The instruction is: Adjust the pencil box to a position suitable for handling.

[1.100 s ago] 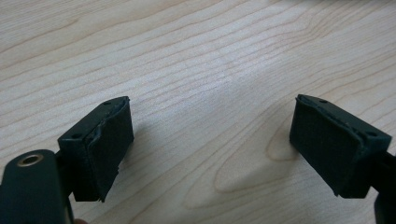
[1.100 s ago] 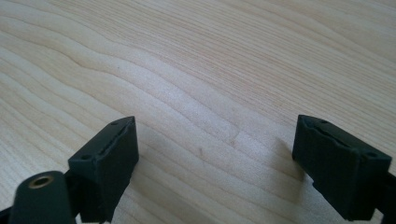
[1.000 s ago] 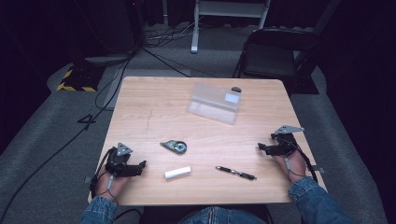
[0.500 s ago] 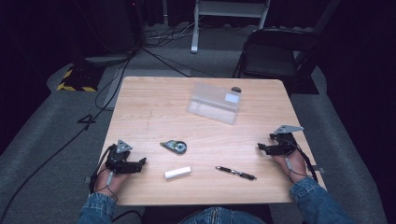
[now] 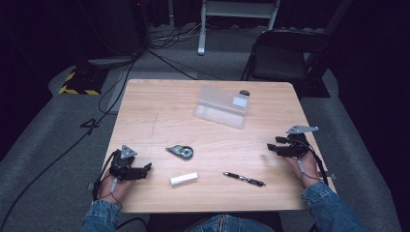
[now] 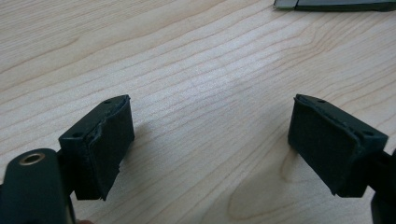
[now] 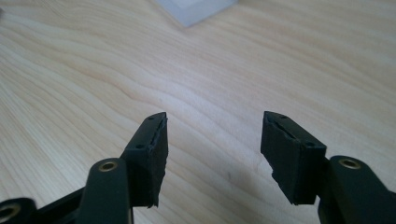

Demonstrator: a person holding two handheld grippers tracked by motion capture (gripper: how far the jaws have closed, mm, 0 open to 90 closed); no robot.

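Both black two-jaw grippers, left [image 5: 145, 169] and right [image 5: 271, 148], rest wide apart and empty on the light wooden table [image 5: 159, 111], flanking the white rectangular eraser [image 5: 183, 179] and black pen [image 5: 244, 179] near the front edge.

I see a pale wooden table [image 5: 159, 111] on grey carpet [image 5: 53, 140], a dark folding chair [image 5: 283, 60] behind it, and cables [image 5: 169, 36] trailing into the unlit room.

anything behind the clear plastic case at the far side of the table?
Yes: a small dark object peeks over the clear case's far right corner. Most of it is covered by the case, so what it is cannot be told.
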